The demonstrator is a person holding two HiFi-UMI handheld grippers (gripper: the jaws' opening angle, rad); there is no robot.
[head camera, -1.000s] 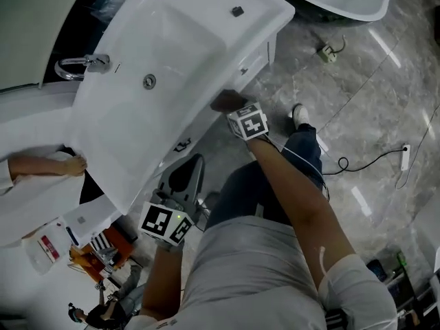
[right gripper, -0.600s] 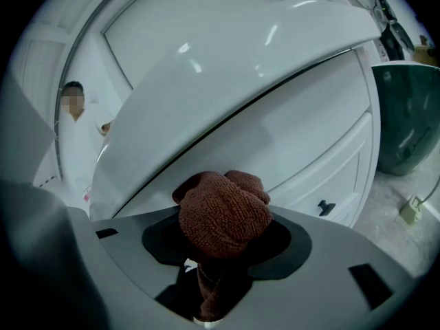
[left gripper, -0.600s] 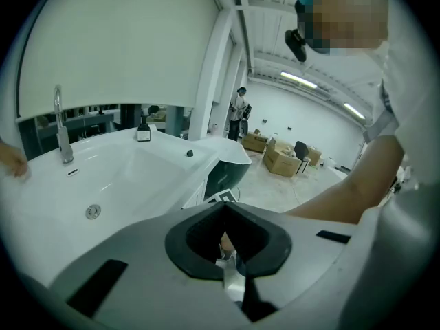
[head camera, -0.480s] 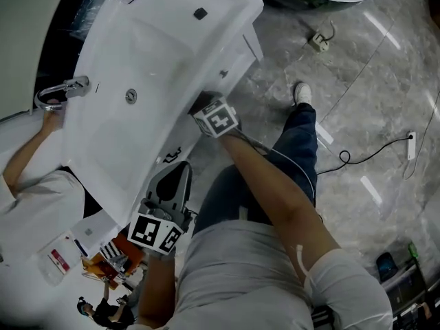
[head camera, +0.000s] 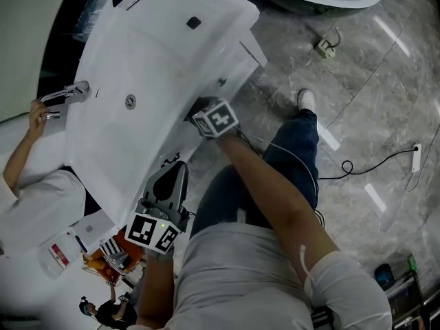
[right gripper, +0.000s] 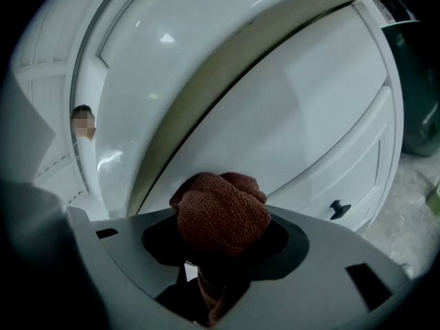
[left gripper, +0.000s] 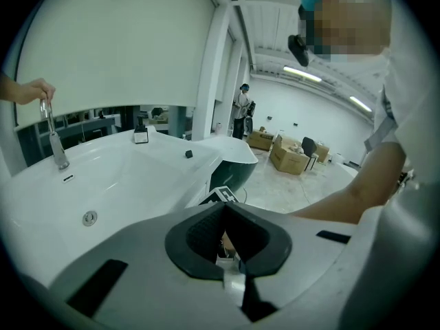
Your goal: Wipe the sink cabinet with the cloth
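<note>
- the right gripper (head camera: 198, 107) has its jaws narrowed and clamped on a bunched brown cloth (right gripper: 223, 212).
- the cloth is at the white sink cabinet (right gripper: 302, 108) front, just under the sink (head camera: 144, 60) rim; i cannot tell whether it touches.
- the left gripper (left gripper: 227, 238) has its jaws together and empty, near the sink's edge.

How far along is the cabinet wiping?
Done: the cloth is picked up, clamped in the right gripper. In hand: it is held up to the cabinet front below the sink rim. Remaining: unclear, since no dirt or wet streaks show. The left gripper is shut, empty.
</note>
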